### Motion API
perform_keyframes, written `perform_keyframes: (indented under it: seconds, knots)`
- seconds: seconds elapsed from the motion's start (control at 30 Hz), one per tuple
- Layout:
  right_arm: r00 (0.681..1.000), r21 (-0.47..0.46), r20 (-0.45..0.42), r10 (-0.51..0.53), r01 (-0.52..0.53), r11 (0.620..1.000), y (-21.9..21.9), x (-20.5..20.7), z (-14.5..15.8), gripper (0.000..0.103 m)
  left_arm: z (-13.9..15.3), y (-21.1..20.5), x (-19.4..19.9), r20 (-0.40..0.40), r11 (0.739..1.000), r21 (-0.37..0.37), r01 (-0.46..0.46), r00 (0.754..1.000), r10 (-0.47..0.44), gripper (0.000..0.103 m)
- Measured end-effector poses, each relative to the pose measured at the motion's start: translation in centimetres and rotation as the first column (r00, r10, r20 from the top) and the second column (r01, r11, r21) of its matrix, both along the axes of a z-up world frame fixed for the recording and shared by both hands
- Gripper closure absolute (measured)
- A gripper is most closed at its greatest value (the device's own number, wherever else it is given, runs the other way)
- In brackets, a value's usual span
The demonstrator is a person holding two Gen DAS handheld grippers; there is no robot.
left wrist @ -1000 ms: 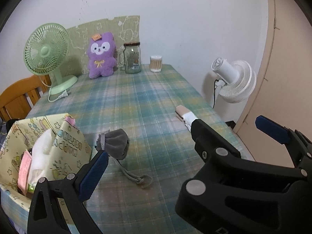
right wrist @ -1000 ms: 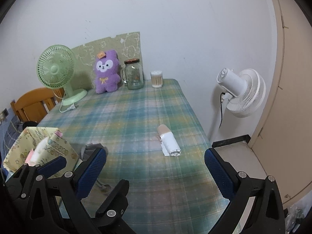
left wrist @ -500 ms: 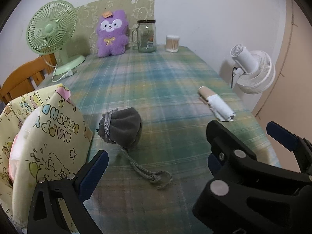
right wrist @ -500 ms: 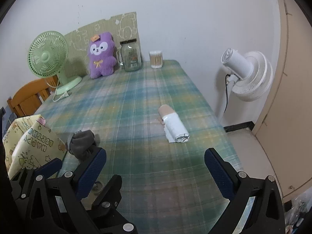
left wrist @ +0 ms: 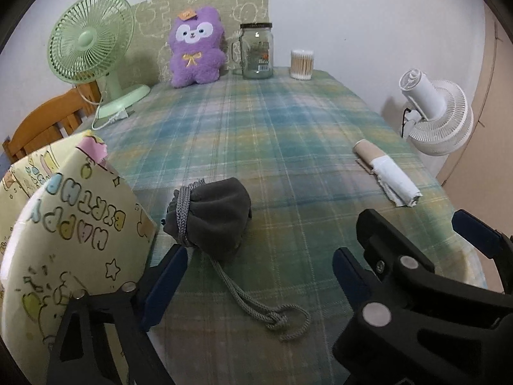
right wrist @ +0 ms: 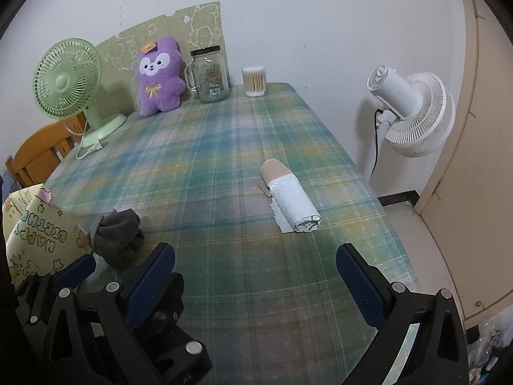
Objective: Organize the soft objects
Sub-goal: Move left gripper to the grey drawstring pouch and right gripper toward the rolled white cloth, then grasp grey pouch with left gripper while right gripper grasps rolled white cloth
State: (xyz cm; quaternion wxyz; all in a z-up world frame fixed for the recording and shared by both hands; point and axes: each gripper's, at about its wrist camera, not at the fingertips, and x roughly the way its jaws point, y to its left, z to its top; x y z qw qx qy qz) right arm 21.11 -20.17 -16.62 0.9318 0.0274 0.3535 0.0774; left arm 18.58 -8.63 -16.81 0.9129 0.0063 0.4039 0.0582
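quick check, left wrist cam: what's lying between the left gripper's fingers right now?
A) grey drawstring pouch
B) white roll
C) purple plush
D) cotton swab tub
A: the grey pouch lies on the tablecloth just ahead of the open left gripper, its cord trailing between the fingers; the pads are not touching it.

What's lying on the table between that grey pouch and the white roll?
Nothing: only bare plaid tablecloth runs from the grey drawstring pouch to the white roll. The right wrist view shows it best.
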Motion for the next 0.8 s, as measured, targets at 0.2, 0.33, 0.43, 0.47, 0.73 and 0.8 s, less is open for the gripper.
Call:
perform_keyframes:
  seconds: [0.2,0.33,0.43,0.47,0.73,0.8]
  knots:
    - [1.0,-0.002,-0.007,0.009,-0.009,1.0,0.3,0.8,-0.2,0.001,-0.7,0.9,1.2,-0.043,0.999,-0.028,-0.027,0.999,0.026,0.023]
    - [1.0,0.009,-0.013,0.008,-0.008,1.0,0.3,1.3,-0.3,0.001,-0.6,0.8,1.6,-0.032,0.999,-0.021,-0.025,0.999,0.025,0.03]
    - [1.0,0.02,-0.019,0.004,-0.003,1.0,0.1,1.8,-0.4,0.001,-0.5,0.6,2.1,-0.026,1.0,-0.008,-0.01,1.0,0.01,0.036]
    - [1.0,0.019,-0.019,0.003,-0.003,1.0,0.0,1.9,-0.4,0.001,-0.4,0.6,2.3,-0.024,1.0,0.001,-0.006,1.0,0.006,0.039]
    - [1.0,0.042,-0.023,-0.004,0.004,0.999,-0.6,2.9,-0.4,0.001,-0.3,0.1,3.5,-0.016,0.999,0.0,0.035,0.999,-0.035,0.077]
    - [1.0,0.045,-0.026,-0.008,0.009,0.999,-0.7,3.1,-0.5,0.001,-0.3,-0.2,3.5,-0.016,0.999,-0.003,0.048,0.999,-0.048,0.09]
